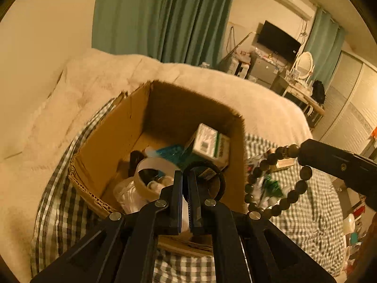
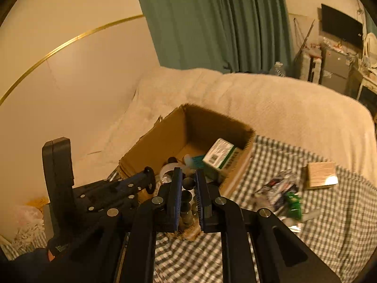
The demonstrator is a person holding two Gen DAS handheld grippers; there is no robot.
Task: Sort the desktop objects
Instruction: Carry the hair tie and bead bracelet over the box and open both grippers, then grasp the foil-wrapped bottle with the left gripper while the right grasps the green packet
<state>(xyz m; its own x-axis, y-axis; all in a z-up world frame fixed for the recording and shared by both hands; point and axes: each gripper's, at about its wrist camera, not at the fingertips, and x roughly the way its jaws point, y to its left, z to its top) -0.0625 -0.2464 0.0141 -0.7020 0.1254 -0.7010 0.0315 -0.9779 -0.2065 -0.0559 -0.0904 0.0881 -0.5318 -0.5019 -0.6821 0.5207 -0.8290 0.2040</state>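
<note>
An open brown cardboard box [image 1: 113, 141] is seen standing on a grey-and-white checked cloth [image 1: 306, 226] spread over a bed covered by a cream fleece blanket [image 1: 99, 80]. Inside the box, a white-and-green rectangular carton [image 1: 209, 145], a teal packet [image 1: 170, 153], a wide roll of beige tape [image 1: 150, 176] and a crumpled white plastic bag [image 1: 128, 195] are gathered.

The left hand-held gripper [image 1: 186, 181] is held over the near part of the box, its jaws pressed together on a thin black ring [image 1: 220, 181], which hangs from the fingertips above the box's contents.

The right hand-held gripper [image 2: 188, 179] is seen from its own camera just in front of the box's near wall, its jaws pinching a bracelet of dark round beads [image 2: 186, 198]; in the left wrist view the bracelet [image 1: 278, 179] is shown dangling as a loop from the black fingertips over the checked cloth, just beside the box's right wall.

On the cloth well to the right of the box, a crinkled silver-and-dark foil wrapper [image 2: 275, 188], a small green packet [image 2: 293, 202] and a flat light-wood block [image 2: 321, 174] are left lying. Teal curtains [image 2: 212, 18] and a dark wall-mounted screen [image 2: 341, 28] are visible behind the bed.
</note>
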